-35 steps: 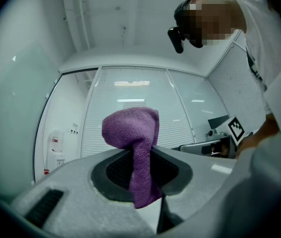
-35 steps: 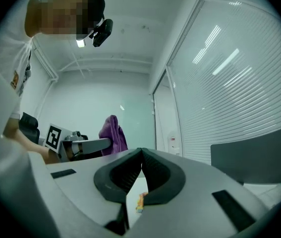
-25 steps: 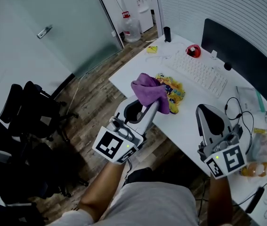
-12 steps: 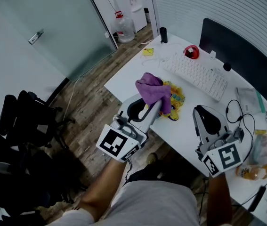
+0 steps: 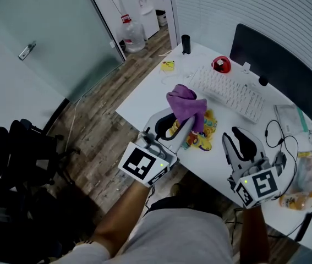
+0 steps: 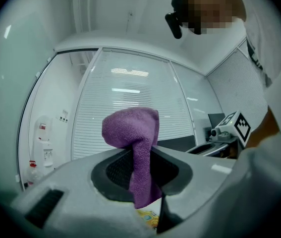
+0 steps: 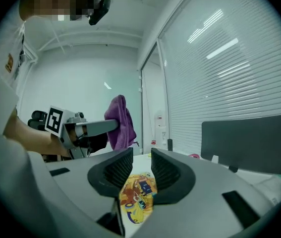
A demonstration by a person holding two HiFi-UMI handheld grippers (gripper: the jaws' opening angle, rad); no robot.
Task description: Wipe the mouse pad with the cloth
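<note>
From where I stand, the wiping has not started. The left gripper (image 5: 179, 126) has its jaws clamped on the purple cloth (image 5: 187, 104), which bunches up above the grip with a tail hanging down between the jaws. The cloth is carried in the air over the far part of the colourful mouse pad (image 5: 202, 140). From the right gripper's side it appears to hang clear of the desk (image 5: 144, 100), so I judge it is not yet on the pad.

The mouse pad lies flat near the front edge of the desk, just this side of the white keyboard (image 5: 230, 89) and between the two grippers. The right gripper (image 5: 238, 139) sits beside the pad's right edge. Its jaws have just been opening and stand a little apart with nothing between them, the pad showing only through the gap beyond.

So picking up the cloth and bringing it over is done. What is left is the whole wipe: lowering the cloth onto the pad and sweeping it across, perhaps with the right gripper steadying the pad
</note>
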